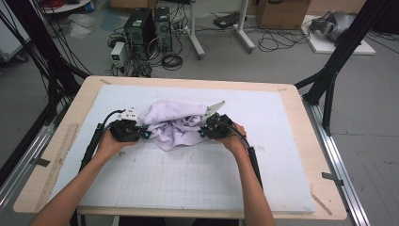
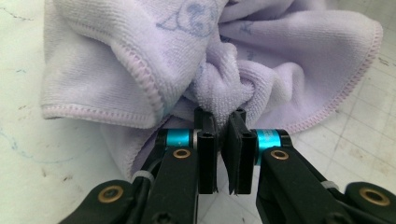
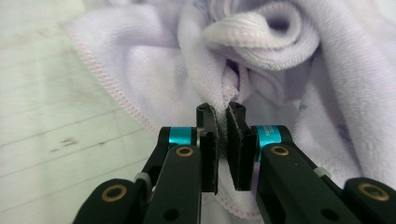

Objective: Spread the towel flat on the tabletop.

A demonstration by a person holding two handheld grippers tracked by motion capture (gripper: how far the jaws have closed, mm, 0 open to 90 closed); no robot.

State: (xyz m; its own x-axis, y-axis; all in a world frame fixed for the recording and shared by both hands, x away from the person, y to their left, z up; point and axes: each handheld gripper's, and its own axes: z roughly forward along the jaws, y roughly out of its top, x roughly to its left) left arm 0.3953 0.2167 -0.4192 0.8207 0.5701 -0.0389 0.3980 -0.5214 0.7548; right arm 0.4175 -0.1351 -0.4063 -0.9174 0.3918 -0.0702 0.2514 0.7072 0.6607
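A crumpled pale lilac towel (image 1: 174, 122) lies bunched in the middle of the white gridded mat (image 1: 188, 179). My left gripper (image 1: 146, 134) meets it from the left, and my right gripper (image 1: 201, 133) from the right. In the left gripper view the black jaws (image 2: 220, 116) are pinched on a fold of the towel (image 2: 116, 46) near its stitched hem. In the right gripper view the jaws (image 3: 221, 112) clamp a gathered fold of the towel (image 3: 140, 70) under a rolled edge. Both hands rest low on the mat.
The mat covers a wooden table (image 1: 306, 141), with a ruler (image 1: 59, 160) along its left edge. Black frame posts (image 1: 339, 52) stand at both sides. Computer towers (image 1: 141, 28) and cables sit on the floor beyond the far edge.
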